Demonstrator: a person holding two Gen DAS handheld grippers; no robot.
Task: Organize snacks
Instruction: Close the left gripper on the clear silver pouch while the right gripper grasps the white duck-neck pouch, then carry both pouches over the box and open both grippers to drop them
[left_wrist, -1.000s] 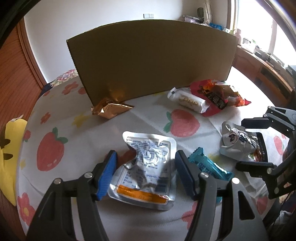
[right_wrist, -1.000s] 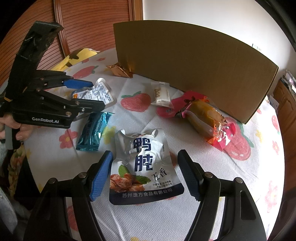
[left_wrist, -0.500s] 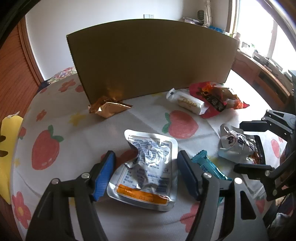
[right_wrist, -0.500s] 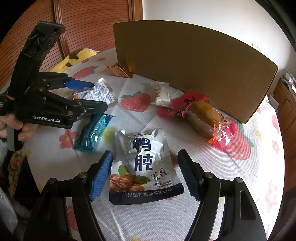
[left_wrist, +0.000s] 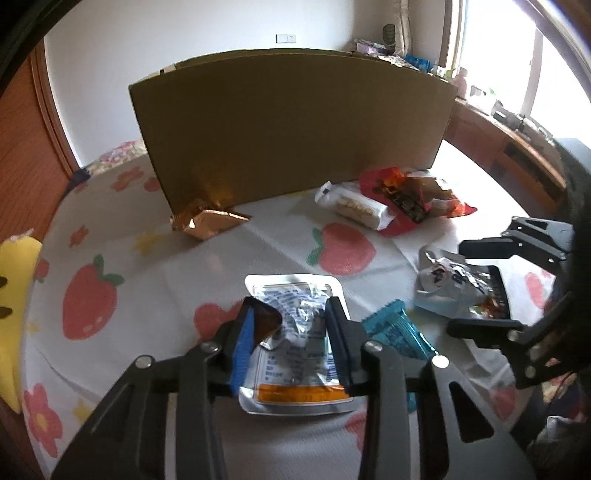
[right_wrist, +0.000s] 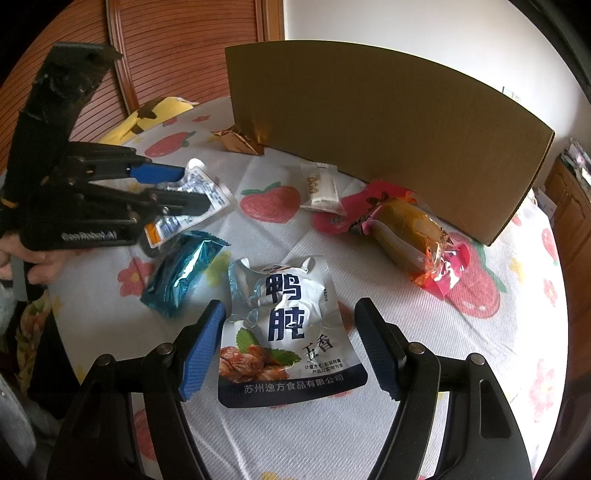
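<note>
A silver pouch (left_wrist: 295, 354) with an orange stripe sits crumpled between the blue pads of my left gripper (left_wrist: 291, 314), whose jaws are closing and pressing on both its sides. The right wrist view shows that left gripper (right_wrist: 192, 188) at the left, with the silver pouch (right_wrist: 212, 192) tilted in it. My right gripper (right_wrist: 291, 310) is open and straddles a white and navy pouch (right_wrist: 288, 325) lying flat, pads apart from it. The right gripper (left_wrist: 460, 288) and that pouch (left_wrist: 443, 280) also show at the right of the left wrist view.
A tall cardboard box (right_wrist: 369, 118) stands at the back of the strawberry tablecloth (right_wrist: 480, 332). A gold packet (right_wrist: 236, 142) leans at its corner. A white cracker packet (right_wrist: 323, 188), a pink-wrapped bun (right_wrist: 410, 229) and a teal packet (right_wrist: 184, 269) lie around. A yellow cushion (right_wrist: 155, 114) sits at the far edge.
The left jaws have narrowed from wide apart onto the silver pouch, which has buckled and tilted up between them. The right gripper has not moved.
</note>
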